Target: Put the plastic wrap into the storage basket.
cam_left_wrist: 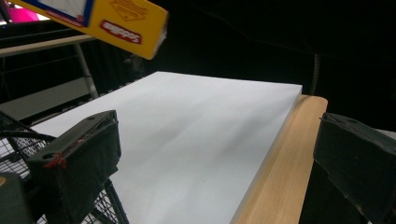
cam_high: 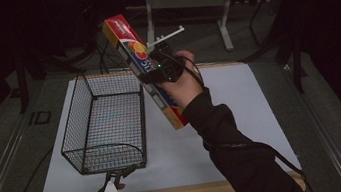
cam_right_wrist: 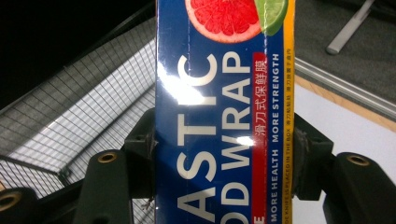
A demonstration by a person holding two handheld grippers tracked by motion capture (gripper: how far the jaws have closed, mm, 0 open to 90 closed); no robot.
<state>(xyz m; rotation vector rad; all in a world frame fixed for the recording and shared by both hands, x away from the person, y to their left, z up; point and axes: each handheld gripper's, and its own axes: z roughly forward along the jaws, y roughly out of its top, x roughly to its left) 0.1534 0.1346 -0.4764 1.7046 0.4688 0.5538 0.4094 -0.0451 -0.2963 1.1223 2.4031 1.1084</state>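
1. The table (cam_high: 257, 114), with its white board top and wooden edge, carries the work; the person's right sleeve crosses it from about 5 o'clock toward the middle
2. The wire basket (cam_high: 104, 123) stands upright on the white surface at roughly 9 o'clock from the table's centre, and nothing can be seen inside it
3. The plastic wrap box (cam_high: 143, 69), long and yellow, blue and red, is held in the air, tilted, its upper end pointing toward 11 o'clock; it hangs just beside the basket's right wall, above the rim, touching neither basket nor table
4. The right gripper (cam_high: 157, 72) is clamped across the middle of the box, one jaw on each long side, as the right gripper view makes plain
5. The left gripper (cam_high: 129, 175) waits at 6 o'clock by the basket's near end, its jaws standing wide apart with nothing between them
6. Judging by this, the pick-up is done and the carry is partway; what is left seems to be bringing the box over the basket, lowering it in and letting go
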